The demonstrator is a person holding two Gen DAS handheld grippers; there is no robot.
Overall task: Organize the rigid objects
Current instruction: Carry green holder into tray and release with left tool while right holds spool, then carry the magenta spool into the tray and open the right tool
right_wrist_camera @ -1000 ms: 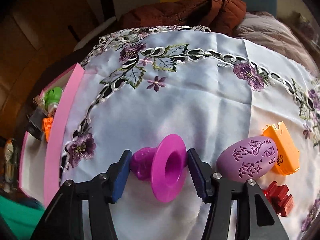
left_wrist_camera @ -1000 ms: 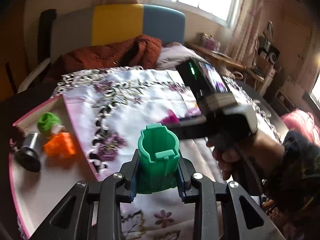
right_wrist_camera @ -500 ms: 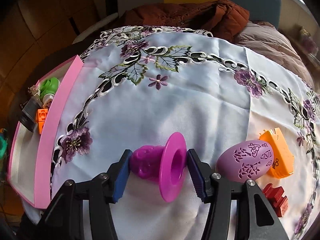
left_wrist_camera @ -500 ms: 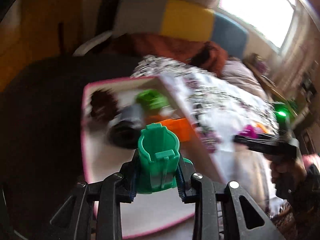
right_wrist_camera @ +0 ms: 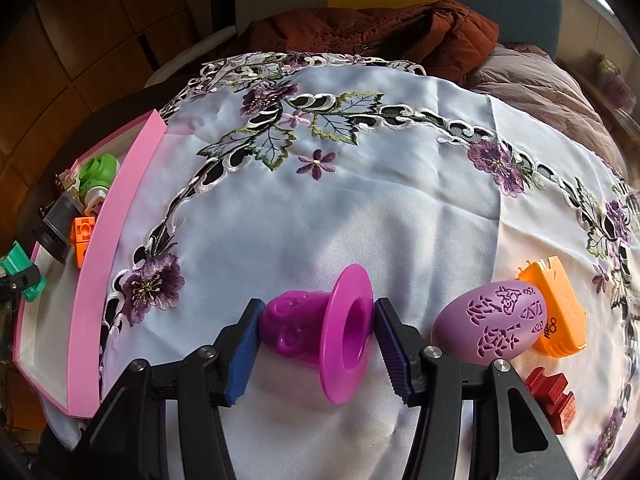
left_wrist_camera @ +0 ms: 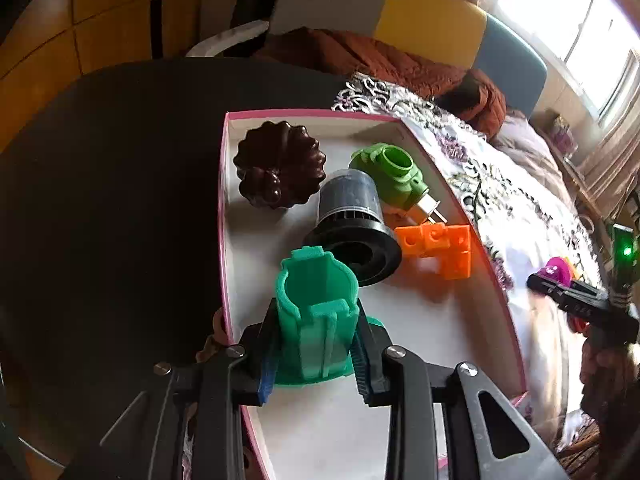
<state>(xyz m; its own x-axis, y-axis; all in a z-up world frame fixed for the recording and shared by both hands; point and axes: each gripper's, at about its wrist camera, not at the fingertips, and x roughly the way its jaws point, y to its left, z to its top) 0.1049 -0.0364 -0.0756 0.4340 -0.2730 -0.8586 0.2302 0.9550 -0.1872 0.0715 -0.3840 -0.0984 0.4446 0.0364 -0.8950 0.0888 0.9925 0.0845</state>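
Note:
My left gripper (left_wrist_camera: 316, 356) is shut on a teal green cup-shaped part (left_wrist_camera: 316, 312) and holds it over the near half of the pink-rimmed box (left_wrist_camera: 222, 208). The box holds a dark brown fluted mould (left_wrist_camera: 280, 168), a black funnel-like part (left_wrist_camera: 352, 232), a light green part (left_wrist_camera: 394, 174) and an orange block piece (left_wrist_camera: 440, 248). My right gripper (right_wrist_camera: 318, 338) is shut on a magenta flanged part (right_wrist_camera: 324, 328) above the embroidered cloth (right_wrist_camera: 340, 200). The same box (right_wrist_camera: 116, 264) lies at the left in the right wrist view.
A purple patterned egg (right_wrist_camera: 492, 324), an orange flat piece (right_wrist_camera: 560, 312) and a red block (right_wrist_camera: 550, 400) lie on the cloth to the right of my right gripper. A brown jacket (right_wrist_camera: 380, 28) lies on the seat behind the table. The dark tabletop (left_wrist_camera: 112, 200) is left of the box.
My left gripper has swung left from over the cloth to over the box, still holding the teal part. My right gripper holds the magenta part slightly higher.

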